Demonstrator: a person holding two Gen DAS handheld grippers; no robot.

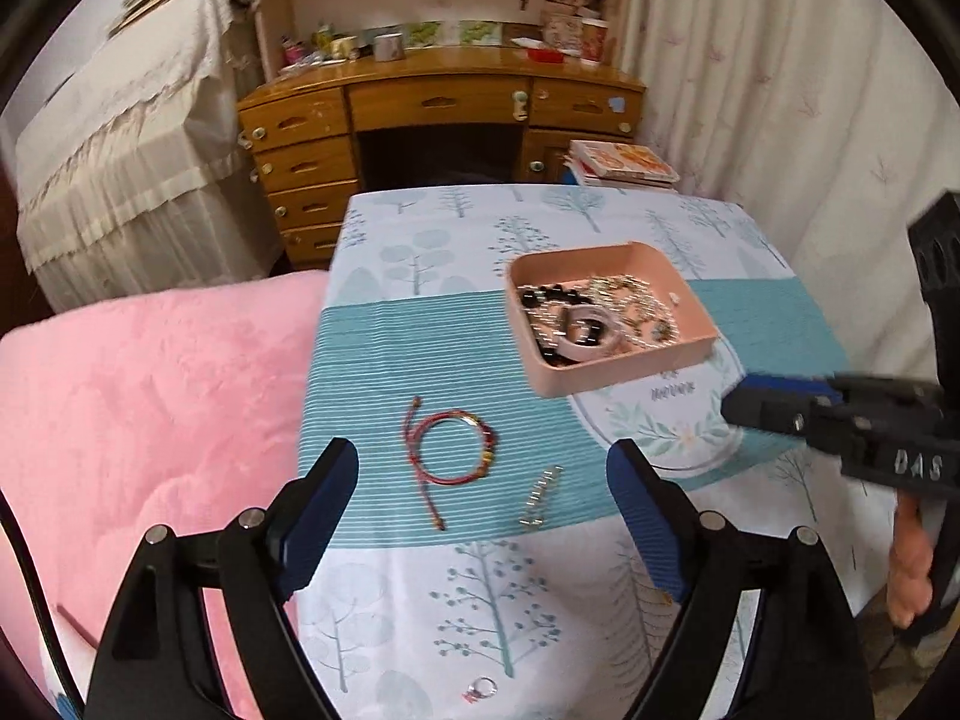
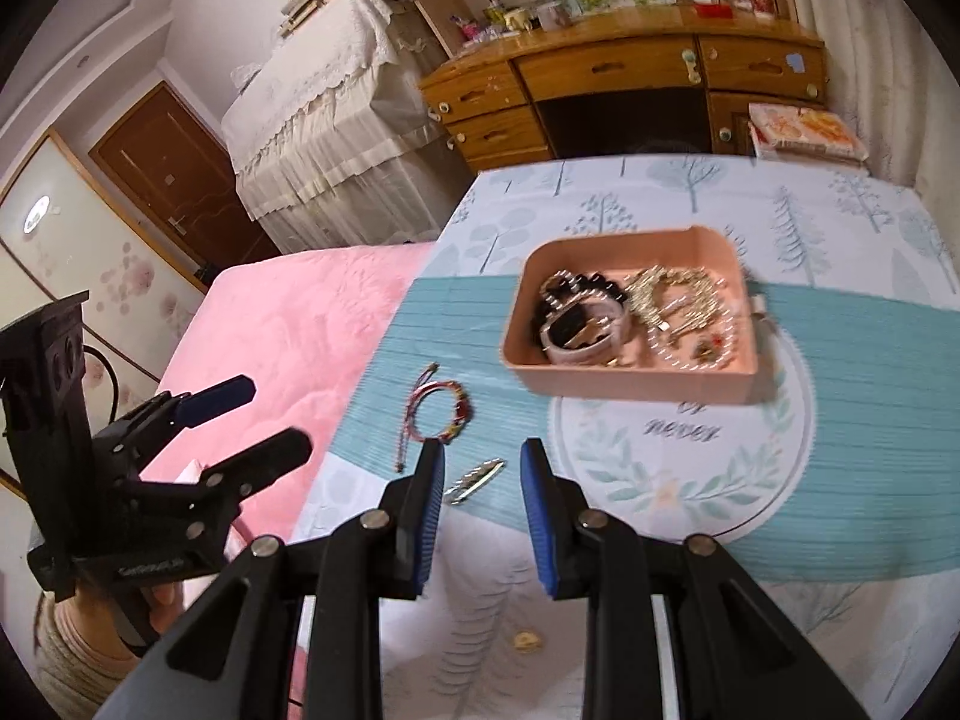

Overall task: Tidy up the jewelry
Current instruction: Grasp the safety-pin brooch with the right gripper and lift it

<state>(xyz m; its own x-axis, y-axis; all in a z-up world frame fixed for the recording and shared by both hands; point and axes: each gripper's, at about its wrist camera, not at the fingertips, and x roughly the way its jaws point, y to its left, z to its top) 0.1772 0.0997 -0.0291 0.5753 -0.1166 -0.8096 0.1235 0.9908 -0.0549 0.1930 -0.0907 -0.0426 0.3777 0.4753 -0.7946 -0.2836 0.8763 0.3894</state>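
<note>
Bench draped in a tree-printed white-and-teal cloth, carrying a pink rectangular plastic tray heaped with beads and chains. Left tongs, spread wide and holding nothing, hover over a red cord bracelet and small silver clasp. Right tongs, moderately parted, likewise grip nothing.

Soft, even daylight fills both fisheye views with only faint shadows, straight lines bow toward the dark round borders, glare sits on the wooden desk far beyond the fingers, and motion blur smears the pink tray ahead of them.
</note>
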